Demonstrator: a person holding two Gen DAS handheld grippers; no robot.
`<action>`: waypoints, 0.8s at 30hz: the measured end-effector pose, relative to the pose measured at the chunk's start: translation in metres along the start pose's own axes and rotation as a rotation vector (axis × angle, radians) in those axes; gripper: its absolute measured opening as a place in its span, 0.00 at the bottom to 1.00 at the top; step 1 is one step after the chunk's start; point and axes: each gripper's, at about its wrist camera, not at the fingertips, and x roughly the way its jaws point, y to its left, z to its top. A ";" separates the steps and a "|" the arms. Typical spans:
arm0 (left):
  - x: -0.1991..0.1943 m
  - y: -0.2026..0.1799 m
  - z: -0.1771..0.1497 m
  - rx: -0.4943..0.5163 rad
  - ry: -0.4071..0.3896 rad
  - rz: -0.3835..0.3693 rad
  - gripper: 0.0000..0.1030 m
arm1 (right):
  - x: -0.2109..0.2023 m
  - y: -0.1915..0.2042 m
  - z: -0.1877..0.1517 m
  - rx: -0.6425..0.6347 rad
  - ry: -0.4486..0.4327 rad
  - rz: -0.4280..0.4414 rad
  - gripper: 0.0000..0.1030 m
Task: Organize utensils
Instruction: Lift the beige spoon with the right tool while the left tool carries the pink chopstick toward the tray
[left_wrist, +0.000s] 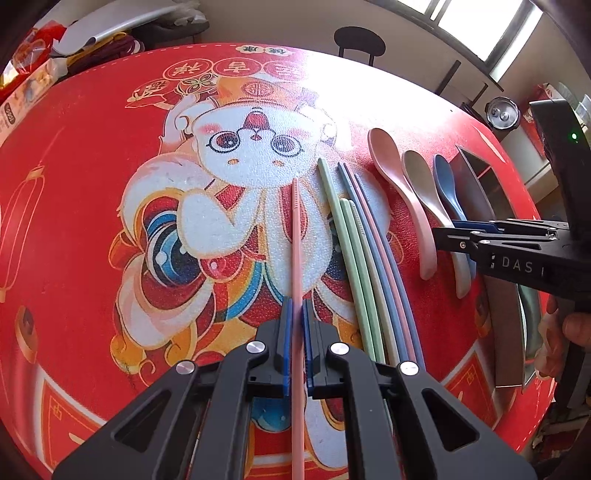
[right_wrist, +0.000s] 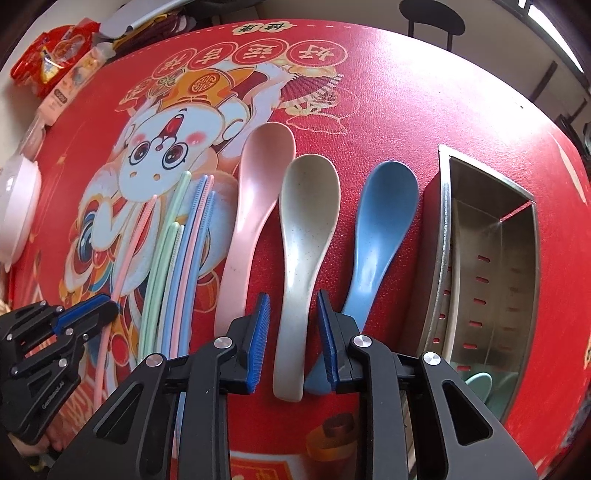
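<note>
Pink chopstick (left_wrist: 296, 236) lies on the tabletop (left_wrist: 74, 221) w/ its long axis running straight away from the left gripper (left_wrist: 296, 314), fingers nearly together around its near end; can't tell if pads touch. Thin, light, stiff, prob. slippery, so grip near the thick end. Right gripper (right_wrist: 290, 314) has its fingers apart astride the grey spoon (right_wrist: 303, 236) handle, bowl pointing at the far edge.

The left gripper (left_wrist: 296, 314) holds its fingers nearly closed; the right gripper (right_wrist: 291, 314) has its fingers spread apart.
</note>
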 end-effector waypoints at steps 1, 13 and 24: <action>0.000 0.000 0.001 -0.002 -0.001 -0.002 0.07 | 0.000 0.001 0.000 -0.004 -0.001 -0.006 0.22; 0.003 -0.005 0.006 0.011 -0.015 0.017 0.07 | 0.006 0.006 0.005 -0.004 -0.007 -0.029 0.18; 0.003 -0.002 0.006 -0.007 -0.011 -0.012 0.05 | -0.004 0.001 -0.007 0.017 -0.042 -0.001 0.14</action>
